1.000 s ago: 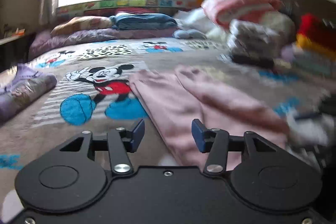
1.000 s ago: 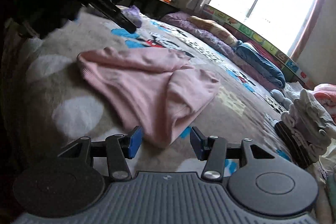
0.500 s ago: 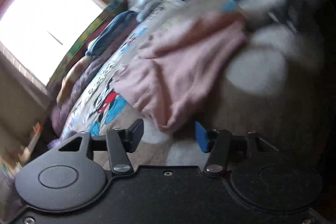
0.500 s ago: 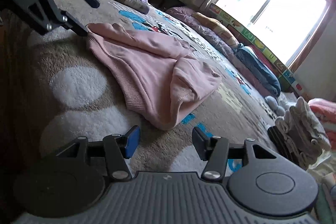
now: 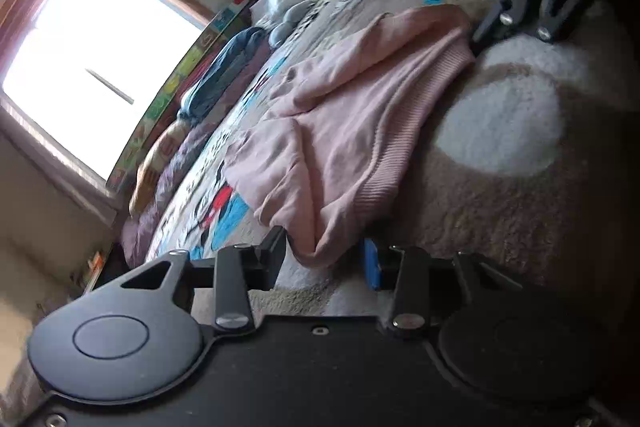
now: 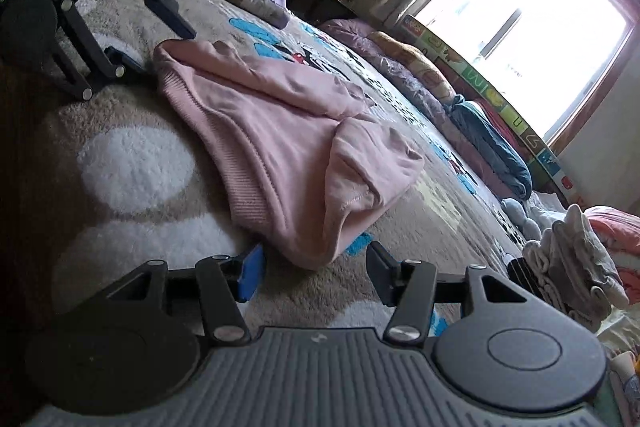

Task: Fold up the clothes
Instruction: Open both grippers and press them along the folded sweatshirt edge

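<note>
Now pink top (image 5: pixel 340 115) corner btwn left gripper (image 5: pixel 324 261) jaws (closing in).

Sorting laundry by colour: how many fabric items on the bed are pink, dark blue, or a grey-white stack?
Pink garment: 1
Dark blue bundle: 1
Grey-white folded stack: 1
Total: 3
</note>
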`<action>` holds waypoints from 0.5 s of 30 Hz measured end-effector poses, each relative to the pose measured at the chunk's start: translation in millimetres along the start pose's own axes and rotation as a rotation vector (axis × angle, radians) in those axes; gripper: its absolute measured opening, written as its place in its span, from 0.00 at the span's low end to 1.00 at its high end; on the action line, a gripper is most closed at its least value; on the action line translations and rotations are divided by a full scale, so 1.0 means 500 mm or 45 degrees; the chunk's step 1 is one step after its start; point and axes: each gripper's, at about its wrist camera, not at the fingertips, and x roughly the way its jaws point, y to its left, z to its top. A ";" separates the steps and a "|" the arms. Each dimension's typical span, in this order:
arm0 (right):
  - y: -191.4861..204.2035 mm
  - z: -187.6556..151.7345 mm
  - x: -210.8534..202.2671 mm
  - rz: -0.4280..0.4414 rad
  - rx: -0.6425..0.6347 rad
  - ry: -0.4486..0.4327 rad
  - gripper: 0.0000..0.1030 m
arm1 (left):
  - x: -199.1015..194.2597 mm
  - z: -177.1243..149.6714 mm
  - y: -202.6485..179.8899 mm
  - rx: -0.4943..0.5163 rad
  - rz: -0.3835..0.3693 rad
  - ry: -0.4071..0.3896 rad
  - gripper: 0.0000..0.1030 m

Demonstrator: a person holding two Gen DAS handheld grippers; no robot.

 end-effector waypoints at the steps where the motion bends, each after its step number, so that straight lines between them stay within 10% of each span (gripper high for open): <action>1: -0.005 -0.001 0.003 0.008 0.008 -0.003 0.54 | 0.003 0.001 0.002 -0.026 -0.002 0.005 0.37; 15: -0.010 -0.005 0.011 0.131 0.089 -0.070 0.20 | 0.006 0.024 -0.008 -0.143 -0.006 0.010 0.12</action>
